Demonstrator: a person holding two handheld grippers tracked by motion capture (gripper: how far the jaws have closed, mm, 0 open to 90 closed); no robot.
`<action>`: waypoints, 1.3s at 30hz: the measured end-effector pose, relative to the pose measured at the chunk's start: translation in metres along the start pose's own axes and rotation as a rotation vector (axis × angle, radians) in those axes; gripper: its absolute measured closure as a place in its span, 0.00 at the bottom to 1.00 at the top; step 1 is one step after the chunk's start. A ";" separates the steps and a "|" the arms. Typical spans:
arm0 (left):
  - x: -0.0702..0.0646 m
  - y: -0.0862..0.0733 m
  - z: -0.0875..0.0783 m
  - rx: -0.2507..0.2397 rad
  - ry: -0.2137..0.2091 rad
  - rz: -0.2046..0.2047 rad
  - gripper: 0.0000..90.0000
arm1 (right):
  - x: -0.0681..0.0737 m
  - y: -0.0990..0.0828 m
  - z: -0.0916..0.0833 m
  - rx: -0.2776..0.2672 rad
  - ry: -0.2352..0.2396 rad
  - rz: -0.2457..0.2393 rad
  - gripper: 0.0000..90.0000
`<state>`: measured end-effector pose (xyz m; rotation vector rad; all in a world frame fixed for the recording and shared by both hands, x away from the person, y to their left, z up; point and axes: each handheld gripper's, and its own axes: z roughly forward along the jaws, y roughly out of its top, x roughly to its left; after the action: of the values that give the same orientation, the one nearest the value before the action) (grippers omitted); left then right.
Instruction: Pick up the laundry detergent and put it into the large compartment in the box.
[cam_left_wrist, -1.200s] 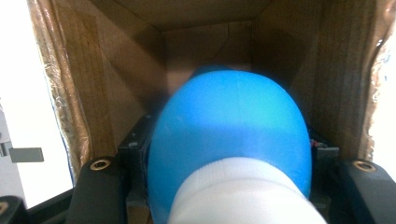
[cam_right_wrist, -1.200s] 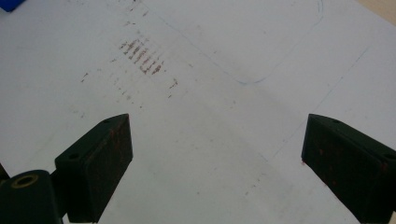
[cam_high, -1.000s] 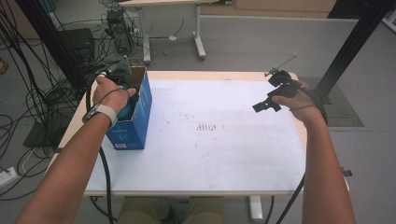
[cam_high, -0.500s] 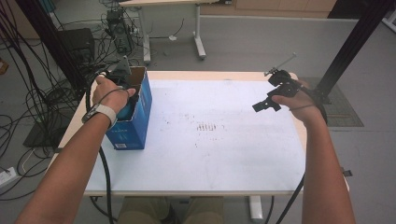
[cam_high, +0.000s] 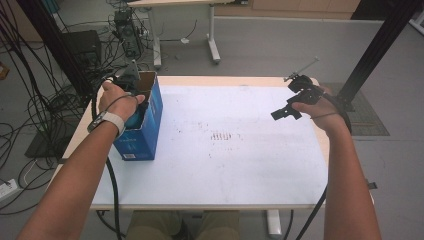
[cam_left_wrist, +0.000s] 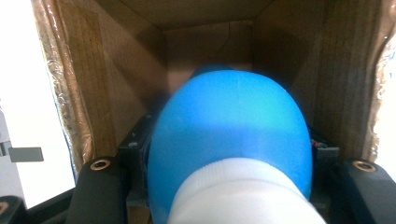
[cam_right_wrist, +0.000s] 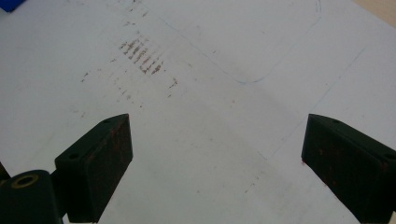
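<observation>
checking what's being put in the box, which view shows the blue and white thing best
The left gripper view: the blue and white object sits close up between the left hand-held gripper jaws, inside the cardboard box. The high view gives just a blue sliver beneath the hand at the box's opening. The right gripper view looks at the white table sheet.

Left tool (cam_high: 131, 95) clamped tight; right tool (cam_right_wrist: 215, 154) gapes wide.
</observation>
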<state>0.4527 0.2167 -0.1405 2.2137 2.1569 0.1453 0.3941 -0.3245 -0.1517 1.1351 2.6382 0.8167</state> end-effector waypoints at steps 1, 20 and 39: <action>0.000 0.000 0.000 0.000 0.000 0.000 0.41 | 0.000 0.000 0.000 0.000 0.000 0.000 0.09; -0.003 0.000 0.000 0.001 0.006 0.005 0.41 | 0.000 -0.002 -0.001 -0.001 -0.002 0.005 0.09; -0.003 -0.001 0.000 0.001 0.006 0.005 0.41 | 0.001 -0.002 -0.002 -0.002 -0.002 0.001 0.09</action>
<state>0.4514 0.2136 -0.1405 2.2218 2.1552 0.1518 0.3912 -0.3257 -0.1514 1.1367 2.6342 0.8182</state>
